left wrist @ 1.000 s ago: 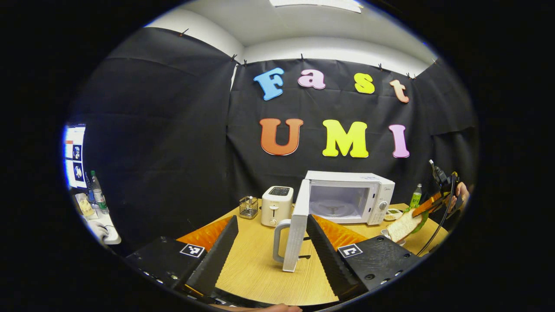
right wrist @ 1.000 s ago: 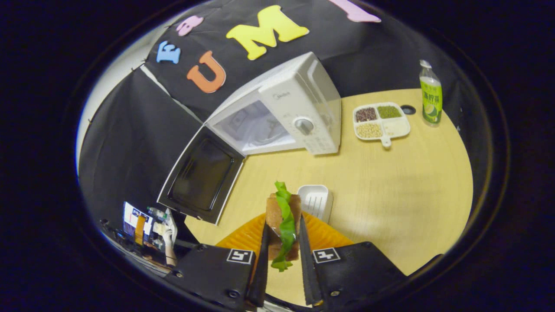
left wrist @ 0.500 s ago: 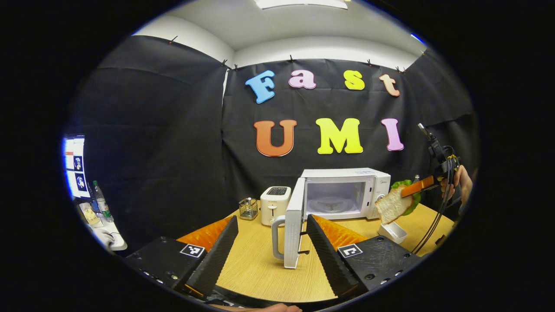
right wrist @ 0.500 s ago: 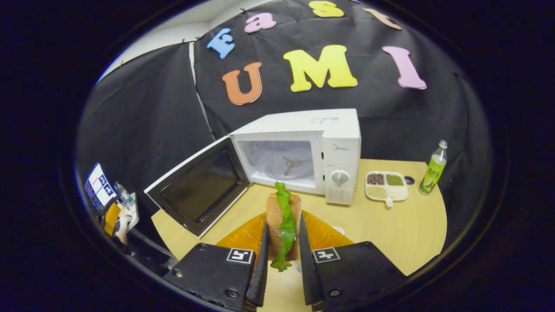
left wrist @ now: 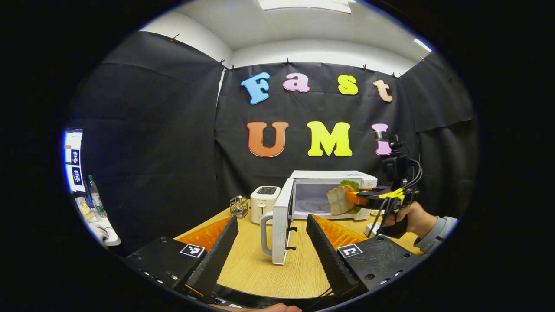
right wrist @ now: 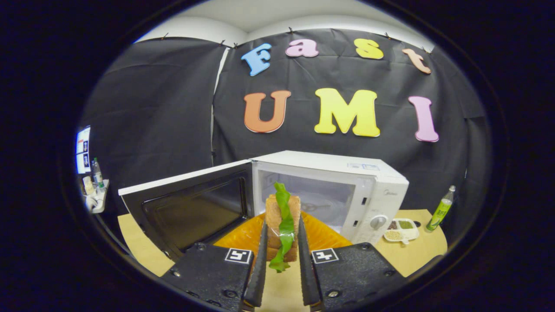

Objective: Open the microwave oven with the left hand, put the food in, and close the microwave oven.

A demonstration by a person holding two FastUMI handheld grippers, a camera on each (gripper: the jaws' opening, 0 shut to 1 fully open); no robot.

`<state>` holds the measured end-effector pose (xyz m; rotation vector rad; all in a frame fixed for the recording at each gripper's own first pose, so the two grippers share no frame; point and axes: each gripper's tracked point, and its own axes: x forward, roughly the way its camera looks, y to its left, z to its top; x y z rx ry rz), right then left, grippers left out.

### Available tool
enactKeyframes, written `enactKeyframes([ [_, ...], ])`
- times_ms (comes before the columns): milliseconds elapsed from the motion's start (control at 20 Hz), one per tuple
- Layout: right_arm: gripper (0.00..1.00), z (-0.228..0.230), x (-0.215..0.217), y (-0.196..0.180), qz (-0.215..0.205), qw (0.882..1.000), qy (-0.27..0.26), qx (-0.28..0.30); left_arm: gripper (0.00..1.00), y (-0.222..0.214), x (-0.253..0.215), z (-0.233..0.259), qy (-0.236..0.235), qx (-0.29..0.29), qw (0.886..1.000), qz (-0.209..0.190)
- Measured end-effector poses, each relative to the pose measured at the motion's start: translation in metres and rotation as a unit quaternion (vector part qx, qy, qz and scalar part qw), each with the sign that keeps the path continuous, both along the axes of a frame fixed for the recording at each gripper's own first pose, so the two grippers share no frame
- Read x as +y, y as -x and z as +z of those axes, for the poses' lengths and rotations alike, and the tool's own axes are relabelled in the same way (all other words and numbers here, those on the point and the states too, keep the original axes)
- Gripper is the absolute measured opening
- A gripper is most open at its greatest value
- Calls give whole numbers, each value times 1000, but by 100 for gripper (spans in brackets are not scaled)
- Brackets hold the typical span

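Up close, the right gripper (right wrist: pixel 280 264) has its two fingers drawn in tight on a sandwich of two brown bread slices with a green lettuce leaf between them (right wrist: pixel 282 229), one finger pressing each bread face, so the sandwich stands on edge with the lettuce running up the middle and hanging out below. Just beyond it sits the white microwave oven (right wrist: pixel 347 190) on a light wooden table (right wrist: pixel 416 251), its dark-windowed door (right wrist: pixel 190 208) swung wide to the left and the pale cavity open right behind the sandwich. To the right of the oven lies a small white divided dish of beans and grains (right wrist: pixel 401 229), and past that stands a green-labelled plastic bottle (right wrist: pixel 440 209) near the table's edge. From the left gripper view the same sandwich (left wrist: pixel 340 199) hangs in the air in front of the microwave's (left wrist: pixel 334 193) opening, held by the right gripper (left wrist: pixel 351 198), with a hand (left wrist: pixel 412 219) and a grey sleeve (left wrist: pixel 440 227) behind it. The left gripper (left wrist: pixel 272 247) is spread wide and grips nothing; between its fingers stands the edge-on open door (left wrist: pixel 279 229) with its grey loop handle (left wrist: pixel 265 234), apart from both. Left of the oven are a white toaster (left wrist: pixel 263 203) and a small wire basket (left wrist: pixel 239 206).
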<state>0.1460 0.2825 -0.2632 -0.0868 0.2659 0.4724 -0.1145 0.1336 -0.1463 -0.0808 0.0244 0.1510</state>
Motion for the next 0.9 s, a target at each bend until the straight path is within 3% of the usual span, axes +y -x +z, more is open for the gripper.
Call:
enactKeyframes([
  [150, 37, -14, 17, -23, -30, 999, -15, -11, 95, 1, 7, 2, 2, -6, 1000, 4],
  [250, 37, -13, 20, -45, -72, 996, -42, -26, 95, -2, 12, 6, 3, -9, 1000, 7],
  [450, 37, -24, 19, -97, -174, 978, -109, -31, 95, -14, 31, 4, 5, -10, 1000, 25],
  [800, 37, -45, 44, -175, -195, 948, -250, 1, 95, -39, 43, 1, 2, 14, 999, 28],
  [900, 37, -63, 50, -190, -197, 946, -256, 24, 95, -43, 38, 2, 5, 14, 1000, 21],
])
